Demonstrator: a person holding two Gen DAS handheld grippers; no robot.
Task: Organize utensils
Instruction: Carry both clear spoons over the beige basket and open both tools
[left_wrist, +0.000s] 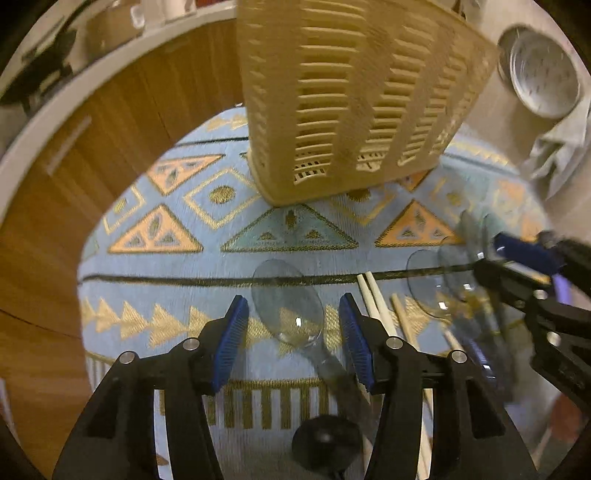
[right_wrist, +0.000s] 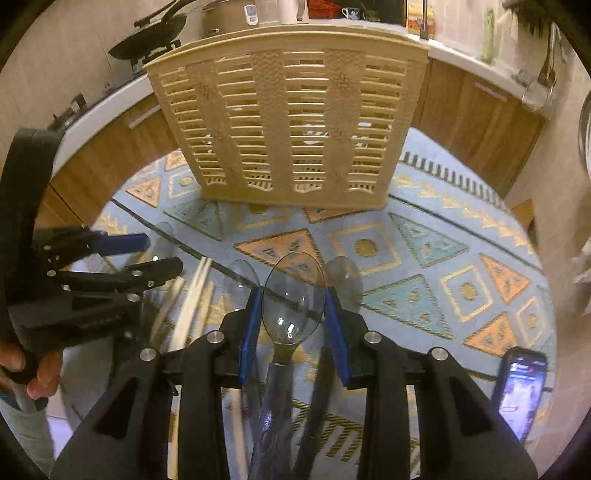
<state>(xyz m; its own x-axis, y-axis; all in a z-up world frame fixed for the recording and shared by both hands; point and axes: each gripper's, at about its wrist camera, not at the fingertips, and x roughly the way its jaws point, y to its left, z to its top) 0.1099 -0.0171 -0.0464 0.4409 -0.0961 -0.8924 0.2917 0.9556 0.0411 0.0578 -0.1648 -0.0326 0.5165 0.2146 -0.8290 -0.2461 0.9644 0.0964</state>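
Resting on a bench covered with a pale blue cloth (right_wrist: 424, 236) patterned in orange and teal triangles, a beige slotted utensil basket (right_wrist: 288, 129) stands near the far edge, its slats showing little of what is inside.

At the left of the right wrist view, the left gripper (right_wrist: 147, 254) is held in a person's hand (right_wrist: 33, 369), its jaws spread wide with nothing between them. In its own view, the left gripper (left_wrist: 293, 332) hovers over a clear plastic spoon (left_wrist: 288, 302) lying on the cloth, bowl toward the basket, handle running back toward the near edge; the blue pads (left_wrist: 232, 339) stand apart on either side of the bowl without touching it. Just to the right of that spoon lie pale wooden chopsticks (left_wrist: 373, 299), and beyond them more clear spoons (left_wrist: 432, 284), blurred.

Mid-bench, the right gripper (right_wrist: 293, 321) has its jaws pinching a clear spoon (right_wrist: 291, 295) across the bowl, the handle passing back beneath the tool. Other clear spoon bowls (right_wrist: 343, 280) lie on the cloth just beside it.

Toward the near right corner lies a phone (right_wrist: 521, 395) with a lit screen; its writing is too small to read. On the kitchen counter behind the bench sit a black pan (right_wrist: 147, 37) and a steel pot (right_wrist: 225, 16); no label there is legible.
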